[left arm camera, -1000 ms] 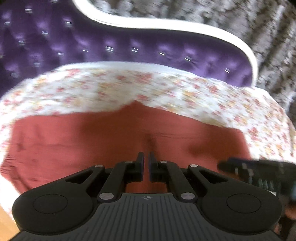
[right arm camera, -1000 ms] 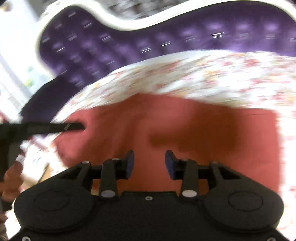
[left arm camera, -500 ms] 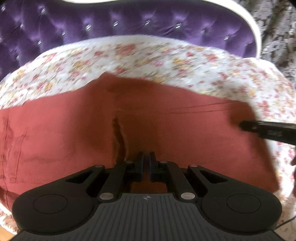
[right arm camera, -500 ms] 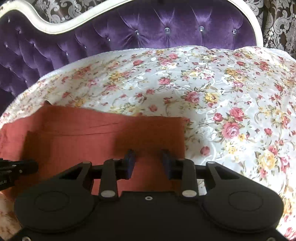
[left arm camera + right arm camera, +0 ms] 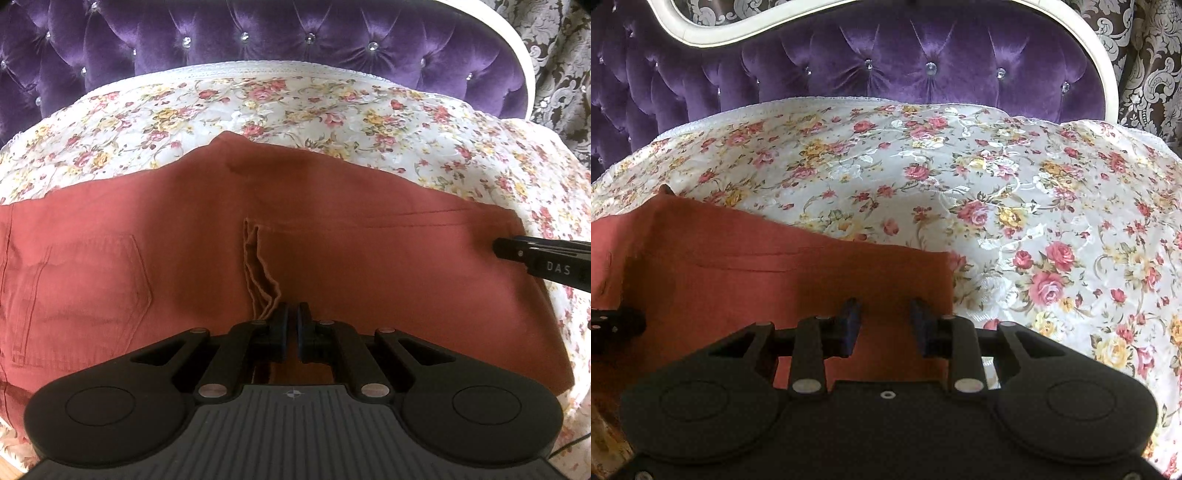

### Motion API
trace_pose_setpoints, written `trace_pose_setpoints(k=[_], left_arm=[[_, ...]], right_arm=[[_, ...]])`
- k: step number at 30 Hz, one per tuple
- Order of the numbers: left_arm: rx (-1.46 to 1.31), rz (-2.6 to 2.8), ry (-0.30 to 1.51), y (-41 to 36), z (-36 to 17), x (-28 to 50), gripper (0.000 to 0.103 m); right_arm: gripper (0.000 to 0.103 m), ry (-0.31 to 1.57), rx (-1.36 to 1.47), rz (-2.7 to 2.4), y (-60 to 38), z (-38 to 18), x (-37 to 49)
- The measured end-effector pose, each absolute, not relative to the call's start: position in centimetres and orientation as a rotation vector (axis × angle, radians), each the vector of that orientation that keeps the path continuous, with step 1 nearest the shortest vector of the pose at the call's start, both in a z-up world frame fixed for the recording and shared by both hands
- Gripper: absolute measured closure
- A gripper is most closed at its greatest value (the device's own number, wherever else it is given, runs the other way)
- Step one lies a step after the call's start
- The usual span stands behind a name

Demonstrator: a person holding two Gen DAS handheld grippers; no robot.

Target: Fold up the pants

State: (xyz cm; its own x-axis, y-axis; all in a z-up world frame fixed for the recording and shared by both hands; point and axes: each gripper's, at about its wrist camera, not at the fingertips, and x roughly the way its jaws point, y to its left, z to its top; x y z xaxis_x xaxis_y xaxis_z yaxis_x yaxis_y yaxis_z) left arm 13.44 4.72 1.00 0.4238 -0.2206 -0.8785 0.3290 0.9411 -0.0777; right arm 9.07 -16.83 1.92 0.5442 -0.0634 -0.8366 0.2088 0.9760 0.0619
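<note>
My left tool (image 5: 289, 320) has its fingers nearly pressed together, only a thin slit between them, right at the near edge of the pants (image 5: 207, 251), beside the loose layered hem (image 5: 260, 280) that lies across the middle. I cannot tell whether cloth sits in that slit. My right tool (image 5: 884, 320) is spread, over the right end of the pants (image 5: 768, 273), its right finger close to the cloth's right edge; it holds nothing.

The pants lie flat on the bed (image 5: 332, 107), long axis running left to right across both tools, pocket (image 5: 88, 280) to my left. From the left wrist view the right tool (image 5: 546, 260) shows far out at the right end, so each tool is nearest its own half: left at the middle, right at the end. I judge the next fold carries one end over along that axis, toward the hem.

Count: one pair of pants, one pocket showing, two tools, one bed, one purple headboard (image 5: 923, 81).
</note>
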Motion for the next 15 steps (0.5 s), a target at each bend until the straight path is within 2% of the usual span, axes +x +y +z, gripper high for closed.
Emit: trace_pose_setpoints(k=[15], left_arm=[[0.154, -0.368, 1.082, 5.1, 2.0, 14.2, 0.098]], right_arm=[[0.064, 0.947, 0.184, -0.177, -17.6, 2.6, 9.7]])
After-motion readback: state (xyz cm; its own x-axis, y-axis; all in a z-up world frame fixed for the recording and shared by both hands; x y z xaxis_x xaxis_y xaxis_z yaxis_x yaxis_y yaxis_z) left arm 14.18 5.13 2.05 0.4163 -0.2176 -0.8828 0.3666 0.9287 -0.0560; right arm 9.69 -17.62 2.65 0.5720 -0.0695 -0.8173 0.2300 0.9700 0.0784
